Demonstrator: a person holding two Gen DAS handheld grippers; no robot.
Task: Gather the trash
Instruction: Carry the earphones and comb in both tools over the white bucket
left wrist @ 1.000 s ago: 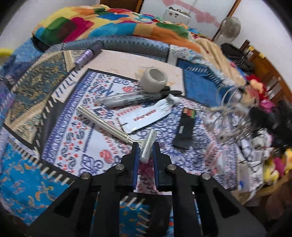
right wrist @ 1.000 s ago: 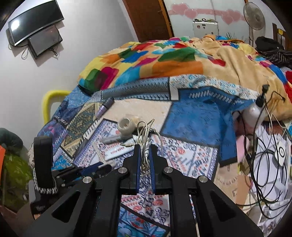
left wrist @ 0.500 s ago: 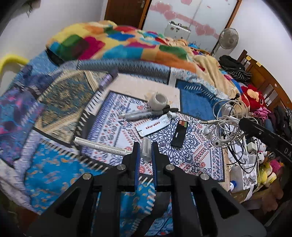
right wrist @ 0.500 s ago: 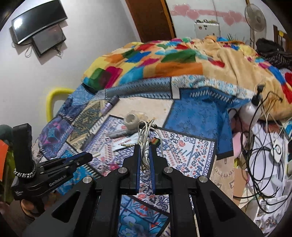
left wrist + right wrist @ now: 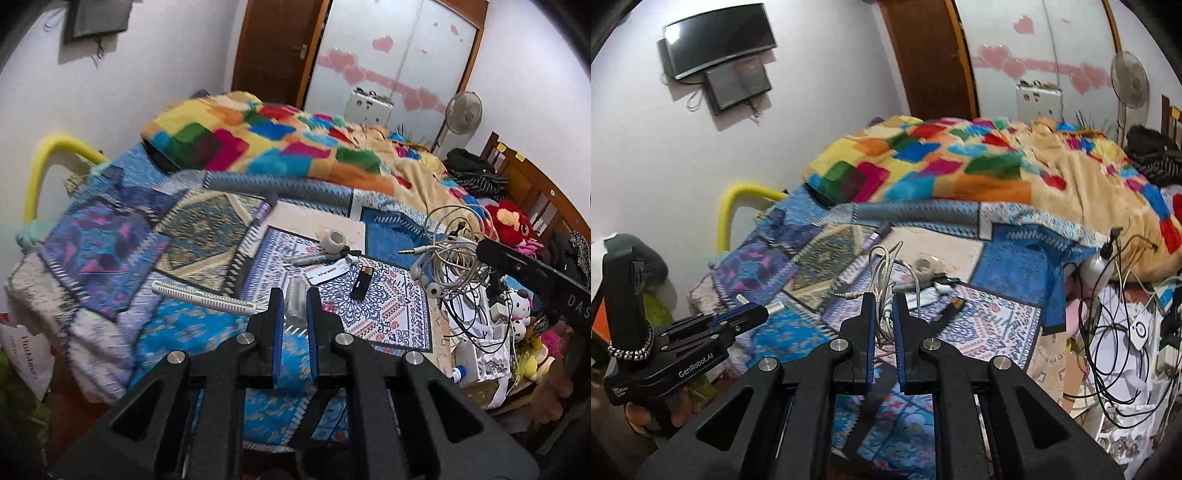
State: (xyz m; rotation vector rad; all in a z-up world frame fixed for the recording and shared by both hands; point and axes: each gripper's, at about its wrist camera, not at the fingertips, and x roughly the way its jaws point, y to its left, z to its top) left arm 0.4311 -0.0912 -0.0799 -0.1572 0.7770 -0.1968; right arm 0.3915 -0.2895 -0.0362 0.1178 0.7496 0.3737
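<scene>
My left gripper (image 5: 294,301) is shut on the head of a disposable razor (image 5: 295,304); its white ribbed handle (image 5: 203,297) sticks out to the left, lifted above the bed. My right gripper (image 5: 884,308) is shut on a tangled bundle of white earphone cables (image 5: 884,273), also lifted; the bundle shows in the left wrist view (image 5: 448,254) at the right. On the patterned cloth (image 5: 388,314) lie a tape roll (image 5: 334,240), a marker pen (image 5: 314,257), a white card (image 5: 327,272) and a black stick (image 5: 362,282).
A colourful blanket (image 5: 277,144) is heaped at the back of the bed. A purple tube (image 5: 264,212) lies near it. A yellow bar (image 5: 40,173) stands at the left. Wires, papers and toys (image 5: 498,332) crowd the right side. The left gripper shows in the right wrist view (image 5: 738,319).
Both grippers have risen and pulled back from the bed. The razor has come up off the cloth in my left gripper. The cables stay held in my right.
</scene>
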